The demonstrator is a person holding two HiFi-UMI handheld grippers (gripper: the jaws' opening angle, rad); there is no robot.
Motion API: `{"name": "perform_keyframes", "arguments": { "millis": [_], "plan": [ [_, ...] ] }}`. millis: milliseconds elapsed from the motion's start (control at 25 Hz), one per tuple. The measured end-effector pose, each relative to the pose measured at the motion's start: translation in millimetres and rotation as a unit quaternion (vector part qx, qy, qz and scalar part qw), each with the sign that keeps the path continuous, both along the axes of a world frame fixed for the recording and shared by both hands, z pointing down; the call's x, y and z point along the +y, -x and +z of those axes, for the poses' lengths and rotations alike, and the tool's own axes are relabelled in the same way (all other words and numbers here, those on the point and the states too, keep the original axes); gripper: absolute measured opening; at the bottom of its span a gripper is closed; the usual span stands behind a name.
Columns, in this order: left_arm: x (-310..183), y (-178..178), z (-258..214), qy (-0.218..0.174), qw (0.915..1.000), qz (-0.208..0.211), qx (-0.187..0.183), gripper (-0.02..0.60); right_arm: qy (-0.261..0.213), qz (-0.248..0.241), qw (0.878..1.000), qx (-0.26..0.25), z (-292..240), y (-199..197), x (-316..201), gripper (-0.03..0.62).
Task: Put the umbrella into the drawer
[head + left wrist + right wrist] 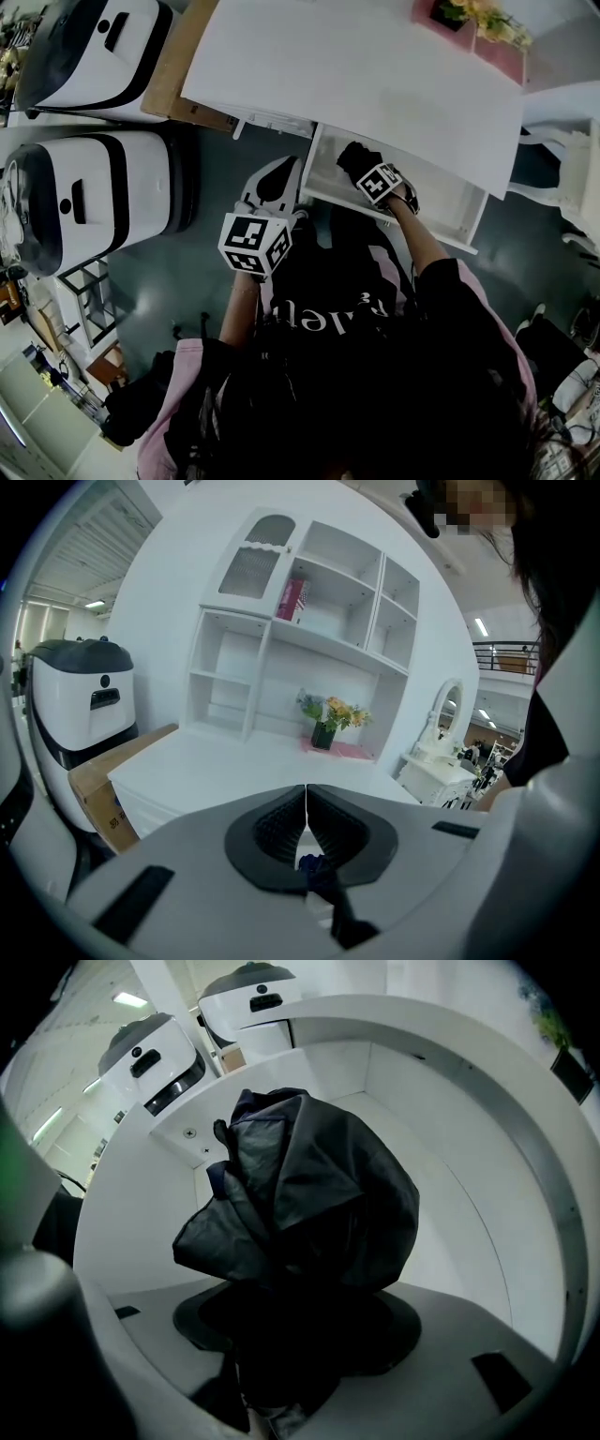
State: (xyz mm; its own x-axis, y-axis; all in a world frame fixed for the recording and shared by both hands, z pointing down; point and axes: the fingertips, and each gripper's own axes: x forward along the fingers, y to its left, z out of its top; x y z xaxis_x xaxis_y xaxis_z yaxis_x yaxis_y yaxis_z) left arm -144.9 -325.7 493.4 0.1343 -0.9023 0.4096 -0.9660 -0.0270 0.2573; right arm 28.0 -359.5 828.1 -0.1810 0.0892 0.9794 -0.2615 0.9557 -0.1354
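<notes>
Right gripper (295, 1321) is clamped on the umbrella (300, 1185), whose folded black cloth bulges out past the jaws and hides their tips in the right gripper view. In the head view this gripper sits just right of centre, reaching into the open drawer (441, 202) under the desk (356, 75), with the umbrella showing as a dark lump at the drawer's left end. The right gripper view shows white drawer walls on all sides of the cloth, so the umbrella is inside the drawer's outline, though I cannot tell whether it touches the floor. Left gripper (306, 803) sits lower and left of centre in the head view, away from the drawer. Its jaws are pressed together with only a small dark blue scrap at their root, which I cannot identify. The step in hand looks like the placing itself. The next move probably calls for lowering the umbrella until it rests on the drawer floor, then parting the jaws and drawing the gripper straight back without snagging the loose cloth. The drawer stands open, so pushing it in may follow.
</notes>
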Motion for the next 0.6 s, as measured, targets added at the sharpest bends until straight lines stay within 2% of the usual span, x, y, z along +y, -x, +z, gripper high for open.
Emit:
{"name": "perform_keyframes", "arguments": {
  "millis": [600],
  "plan": [
    [1, -7, -5, -0.009, 0.9994, 0.034, 0.005, 0.016, -0.009, 0.02, 1.0, -0.005, -11, -3, 3, 0.281]
  ]
}}
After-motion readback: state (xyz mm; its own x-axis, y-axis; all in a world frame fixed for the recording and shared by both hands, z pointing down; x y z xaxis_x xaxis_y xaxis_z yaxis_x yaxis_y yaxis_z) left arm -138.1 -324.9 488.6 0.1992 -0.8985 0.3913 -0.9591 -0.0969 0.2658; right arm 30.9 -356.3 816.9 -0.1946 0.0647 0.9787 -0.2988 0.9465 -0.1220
